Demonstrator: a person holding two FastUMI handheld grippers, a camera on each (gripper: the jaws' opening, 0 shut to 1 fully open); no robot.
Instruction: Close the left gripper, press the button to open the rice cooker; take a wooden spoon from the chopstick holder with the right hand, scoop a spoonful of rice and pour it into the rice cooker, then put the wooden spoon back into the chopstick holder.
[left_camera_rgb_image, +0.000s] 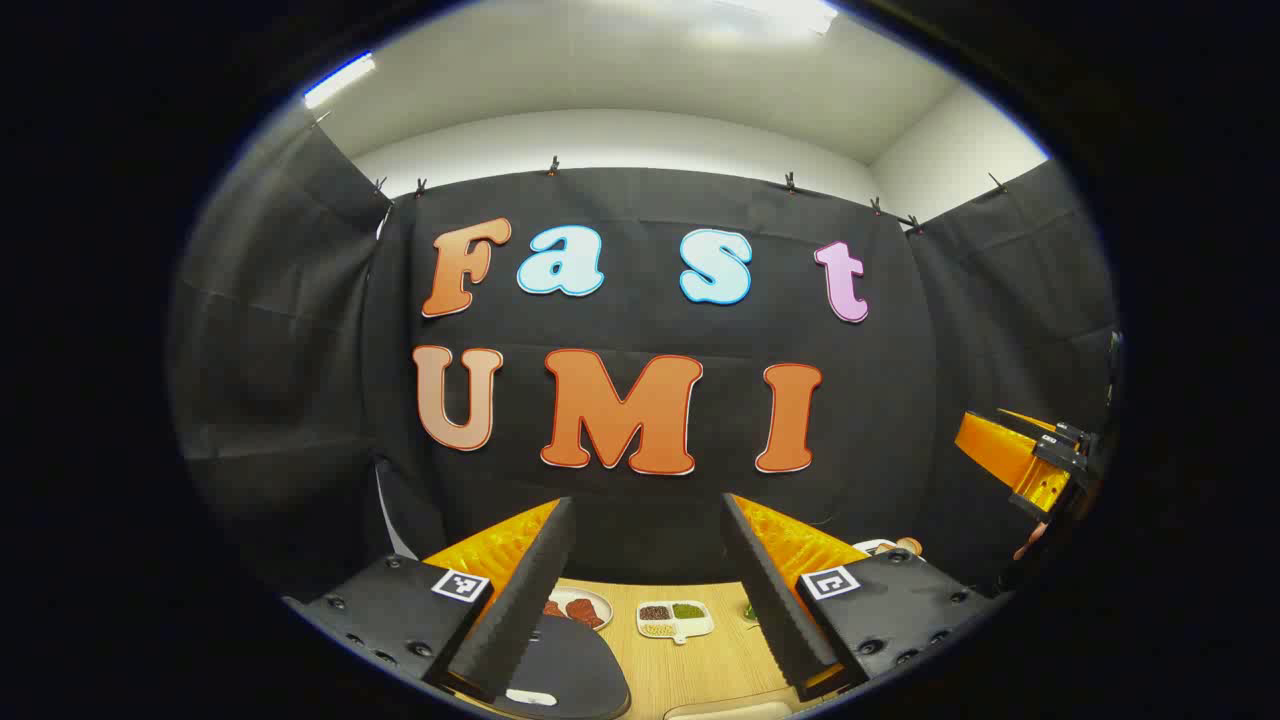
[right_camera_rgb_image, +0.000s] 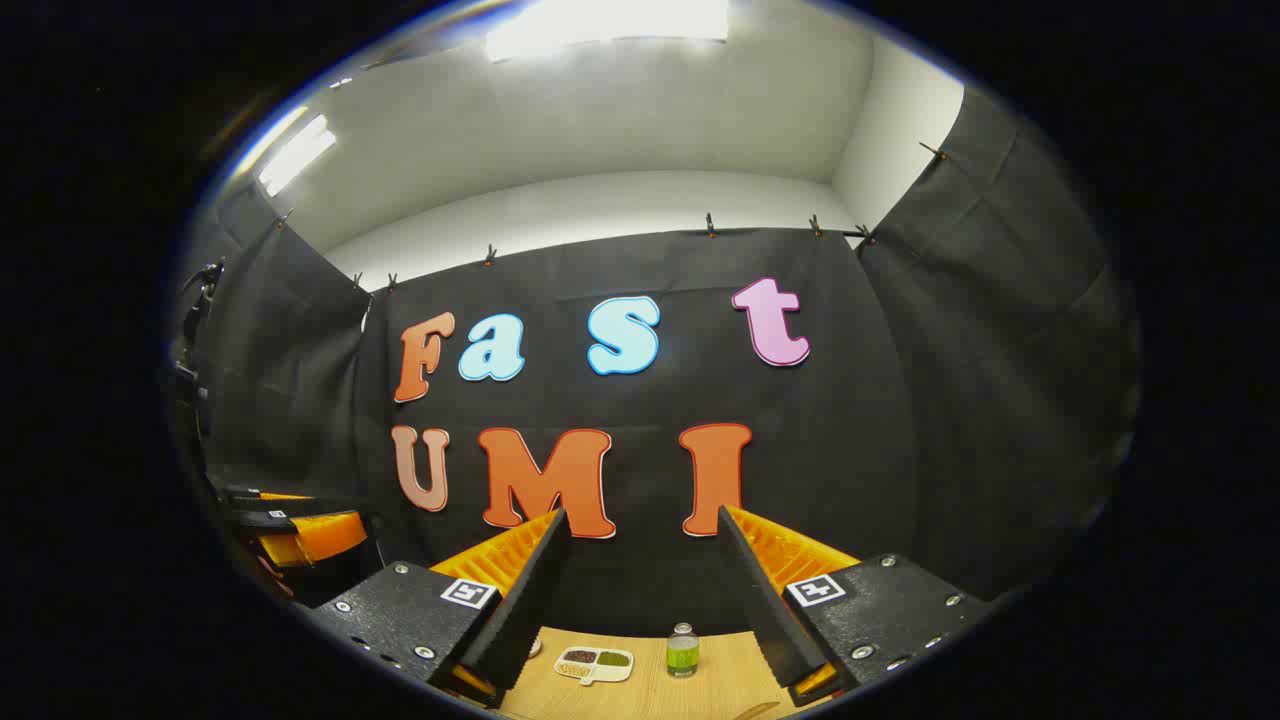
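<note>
Both hand-held grippers, left (left_camera_rgb_image: 648, 510) and right (right_camera_rgb_image: 640, 520), are spread, gripping nothing, above the bench (left_camera_rgb_image: 700, 660); no readable labels.

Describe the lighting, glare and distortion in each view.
Left gripper view: even light, ceiling lamp glare at the top, fisheye bending the cloth wall; left gripper sharp. Right gripper view: stronger ceiling glare, the same curved edges, the table dim and small beyond the right gripper.

We count two grippers (left_camera_rgb_image: 648, 520) (right_camera_rgb_image: 640, 530), one divided dish (left_camera_rgb_image: 674, 619), one round plate (left_camera_rgb_image: 580, 606), one small bottle (right_camera_rgb_image: 682, 650), all on one wooden table (left_camera_rgb_image: 700, 665).
</note>
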